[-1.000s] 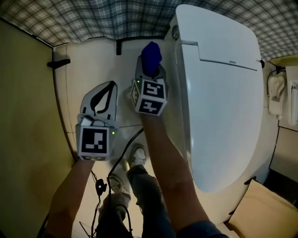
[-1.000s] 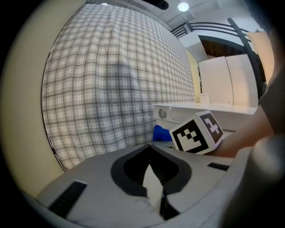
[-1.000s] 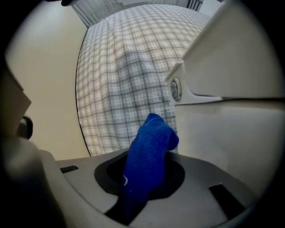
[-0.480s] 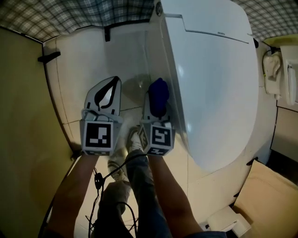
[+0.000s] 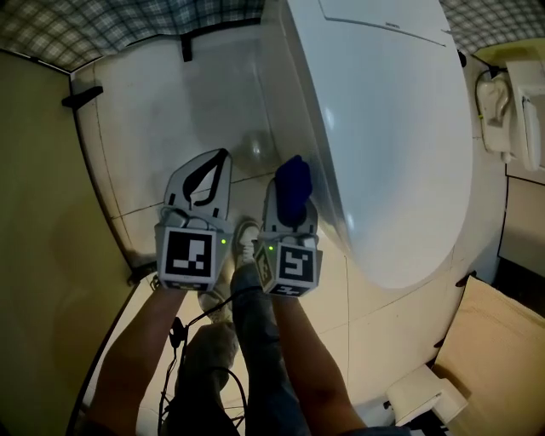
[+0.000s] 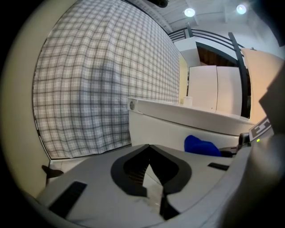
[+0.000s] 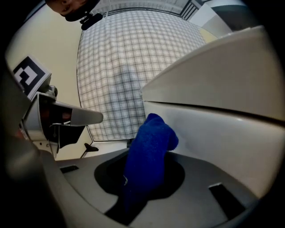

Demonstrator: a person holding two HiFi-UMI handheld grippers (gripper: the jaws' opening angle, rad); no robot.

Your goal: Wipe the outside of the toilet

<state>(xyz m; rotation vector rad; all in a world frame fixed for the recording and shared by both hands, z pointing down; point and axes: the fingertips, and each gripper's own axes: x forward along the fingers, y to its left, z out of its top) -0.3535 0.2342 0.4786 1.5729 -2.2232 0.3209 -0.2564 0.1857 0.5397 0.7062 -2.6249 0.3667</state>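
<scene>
The white toilet (image 5: 392,136) fills the right of the head view, lid down. My right gripper (image 5: 292,189) is shut on a blue cloth (image 5: 294,183), which lies against the toilet's left side wall under the lid's edge. The right gripper view shows the blue cloth (image 7: 149,151) standing up between the jaws, its tip touching the toilet side (image 7: 222,138). Just left of it, my left gripper (image 5: 204,174) hangs shut and empty over the floor tiles. In the left gripper view the jaws meet in front of the toilet (image 6: 187,120) and the blue cloth (image 6: 201,145).
A plaid wall (image 5: 102,25) runs behind the toilet. A tan partition (image 5: 43,213) closes the left side. A toilet-paper holder (image 5: 502,111) is at the right, a white bin (image 5: 421,396) at the bottom right. The person's shoes (image 5: 247,238) and a cable (image 5: 183,336) are below the grippers.
My right gripper has drawn the blue cloth back along the toilet's left side, from near the tank toward the front. The left gripper stayed beside it, shut.
</scene>
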